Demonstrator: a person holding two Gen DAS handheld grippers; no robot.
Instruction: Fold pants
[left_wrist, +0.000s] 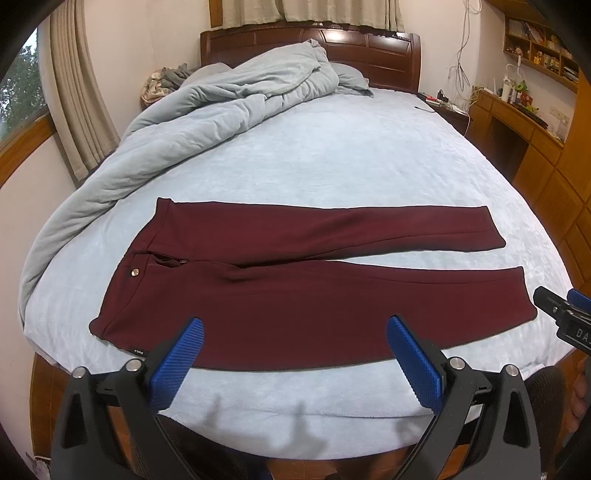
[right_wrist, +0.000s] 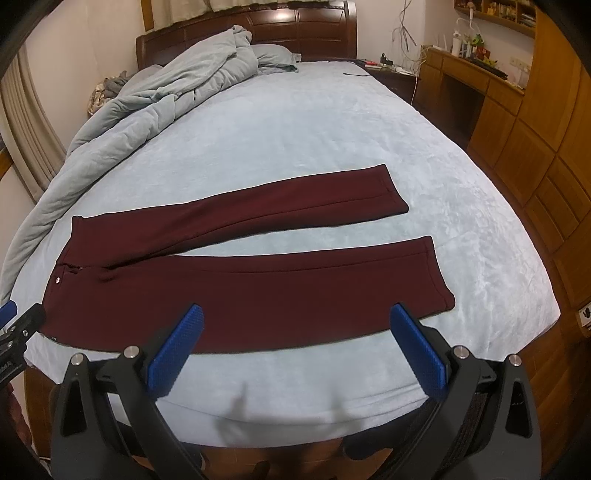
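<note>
Maroon pants (left_wrist: 295, 280) lie flat on the pale blue bed, waistband to the left and both legs stretching right, slightly apart. The right wrist view shows the same pants (right_wrist: 240, 280) with a small metal button at the waist. My left gripper (left_wrist: 295, 328) hovers open above the near edge of the pants, nothing between its blue pads. My right gripper (right_wrist: 295, 314) is open too, above the near leg, holding nothing. The right gripper's tip (left_wrist: 565, 314) shows at the right edge of the left wrist view.
A crumpled grey-blue duvet (left_wrist: 207, 110) is heaped at the bed's far left, by the wooden headboard (left_wrist: 314, 40). A wooden desk and cabinets (right_wrist: 517, 122) line the right wall. The bed sheet (left_wrist: 332, 158) extends beyond the pants.
</note>
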